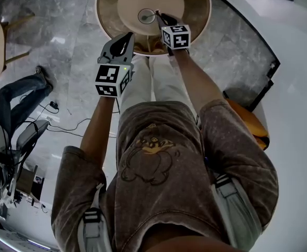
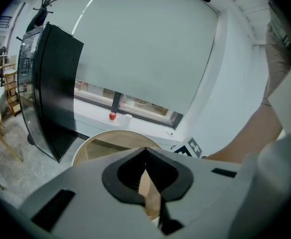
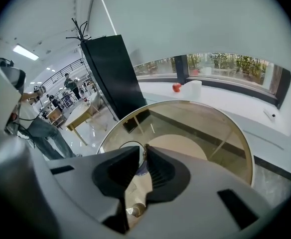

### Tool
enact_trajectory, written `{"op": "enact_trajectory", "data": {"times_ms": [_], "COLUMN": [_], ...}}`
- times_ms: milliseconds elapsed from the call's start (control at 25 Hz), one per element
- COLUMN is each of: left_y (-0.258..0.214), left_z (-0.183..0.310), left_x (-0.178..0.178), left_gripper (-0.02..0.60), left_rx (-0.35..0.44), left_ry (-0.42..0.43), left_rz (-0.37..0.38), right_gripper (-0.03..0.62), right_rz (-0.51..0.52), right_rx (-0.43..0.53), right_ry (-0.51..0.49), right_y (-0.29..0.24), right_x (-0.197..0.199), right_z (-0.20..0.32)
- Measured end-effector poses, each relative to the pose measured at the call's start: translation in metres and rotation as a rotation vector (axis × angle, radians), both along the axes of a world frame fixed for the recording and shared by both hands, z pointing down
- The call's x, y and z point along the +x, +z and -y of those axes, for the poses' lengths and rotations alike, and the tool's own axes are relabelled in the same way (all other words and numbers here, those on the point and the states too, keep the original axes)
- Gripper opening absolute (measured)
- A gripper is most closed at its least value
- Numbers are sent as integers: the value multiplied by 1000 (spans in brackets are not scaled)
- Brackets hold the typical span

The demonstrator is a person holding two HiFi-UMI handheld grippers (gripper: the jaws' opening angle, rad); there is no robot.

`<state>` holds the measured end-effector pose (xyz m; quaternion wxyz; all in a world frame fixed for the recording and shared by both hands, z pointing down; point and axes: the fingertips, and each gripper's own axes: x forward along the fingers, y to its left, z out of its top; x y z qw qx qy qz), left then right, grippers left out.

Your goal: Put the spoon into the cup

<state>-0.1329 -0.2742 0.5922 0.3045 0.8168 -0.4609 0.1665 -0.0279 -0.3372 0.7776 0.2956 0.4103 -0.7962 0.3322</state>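
Note:
A clear glass cup (image 1: pixel 146 16) stands on the round glass table (image 1: pixel 203 20) with a wooden rim. My right gripper (image 1: pixel 161 20) hangs just right of the cup, shut on a thin metal spoon (image 1: pixel 157 17). In the right gripper view the spoon's handle (image 3: pixel 145 151) pokes out between the nearly closed jaws of the right gripper (image 3: pixel 144 154), its shiny bowl lies back between them, and the cup's rim (image 3: pixel 128 143) shows just beyond the tips. My left gripper (image 1: pixel 126 37) hovers over the table's near edge, jaws together and holding nothing. In its own view the left gripper (image 2: pixel 145 151) points at the table (image 2: pixel 100 136).
An orange seat (image 1: pixel 248 122) stands on the floor to the right. A person in jeans (image 1: pixel 17 96), cables and equipment are at the left. A tall black cabinet (image 3: pixel 110 73) stands beyond the table; a red apple (image 3: pixel 177 87) sits on the window sill.

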Motion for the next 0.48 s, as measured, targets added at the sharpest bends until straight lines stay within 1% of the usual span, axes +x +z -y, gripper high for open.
{"op": "enact_trajectory", "data": {"times_ms": [120,200,320,480], "left_y": [-10,-18,-32,-54], "left_z": [-1,-3,-8,-17], "left_x": [3,7,15,28], "left_gripper": [17,17,17,17], "left_rx": [3,4,14,39], "left_ry": [-2,-4,-2,8], "left_rz": [-15,-23,-33,-39], "right_gripper": [35,25,18,18], "right_rz": [11,13,20,54], "right_rx": [12,20,36,85], "right_ry": [3,10,18,16], "right_y": [-17,-29,-53,-94], "right_x": [5,11,19,27], "right_z": [0,-2,-7,-17]}}
